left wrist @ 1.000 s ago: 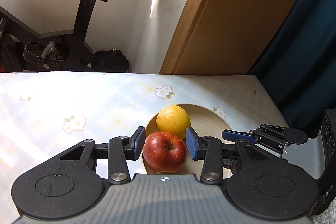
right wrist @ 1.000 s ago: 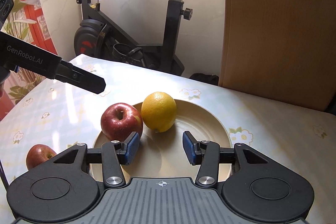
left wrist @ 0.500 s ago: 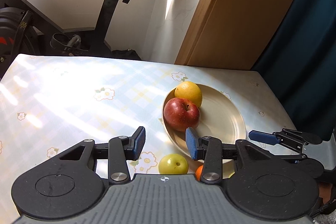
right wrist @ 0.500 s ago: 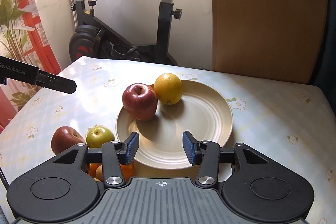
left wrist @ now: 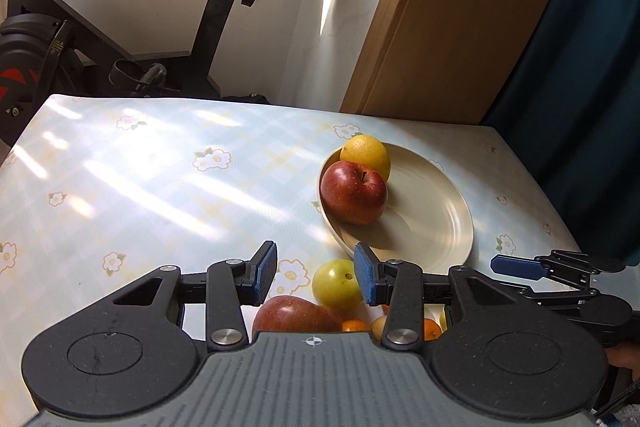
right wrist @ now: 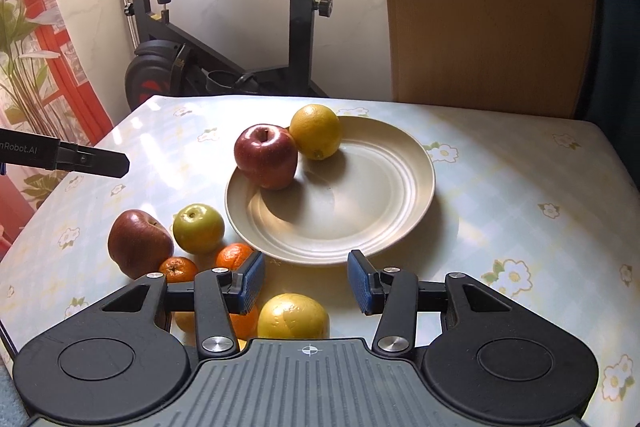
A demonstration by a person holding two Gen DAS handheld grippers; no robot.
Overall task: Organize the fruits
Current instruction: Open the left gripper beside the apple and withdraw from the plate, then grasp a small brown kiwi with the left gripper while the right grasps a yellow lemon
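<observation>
Both the left claw (left wrist: 316, 273) and the right claw (right wrist: 306, 283) are held wide and empty above the loose fruits, so that one can be taken to the plate (right wrist: 400, 187).

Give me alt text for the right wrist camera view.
A cream plate holds a red apple and an orange; more fruit lies loose on the flowered tablecloth beside it. The right gripper, jaws open, is empty.
</observation>
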